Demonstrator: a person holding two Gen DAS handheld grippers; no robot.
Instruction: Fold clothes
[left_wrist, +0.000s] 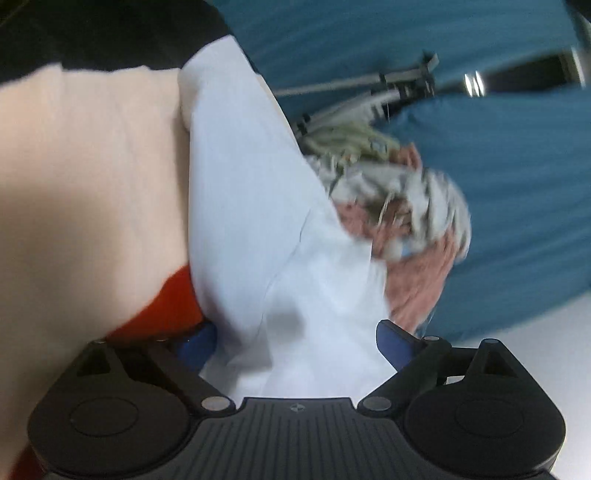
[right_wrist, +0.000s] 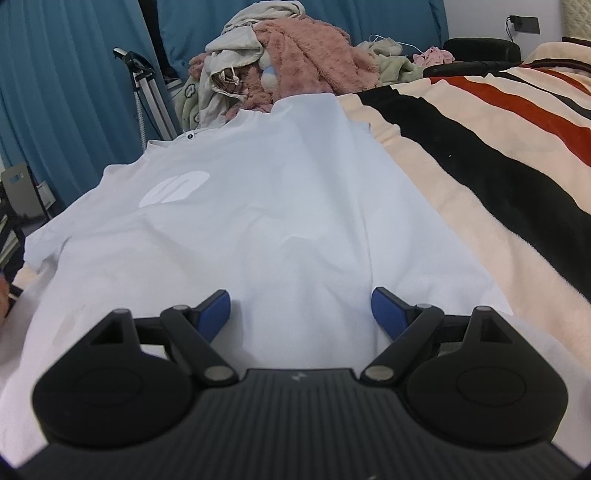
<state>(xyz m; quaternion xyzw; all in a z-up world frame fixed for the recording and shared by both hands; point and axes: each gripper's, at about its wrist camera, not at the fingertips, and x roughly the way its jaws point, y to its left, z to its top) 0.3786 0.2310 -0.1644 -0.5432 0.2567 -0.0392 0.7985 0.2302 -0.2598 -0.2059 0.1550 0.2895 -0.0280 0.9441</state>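
the white t-shirt (right_wrist: 258, 206) lies spread flat on my striped blanket (right_wrist: 480, 155), collar toward the heap of unfolded clothes (right_wrist: 295, 55) at the far end, in front of the blue curtain (right_wrist: 66, 74). my right gripper (right_wrist: 301, 314) hovers over its hem, jaws spread, pinching nothing. my left gripper (left_wrist: 295, 343) is spread too, white cloth between its pads but not pressed

A striped blanket (right_wrist: 480, 155) covers the bed; blue curtains (right_wrist: 66, 92) hang behind a folded metal tripod (right_wrist: 151, 92).
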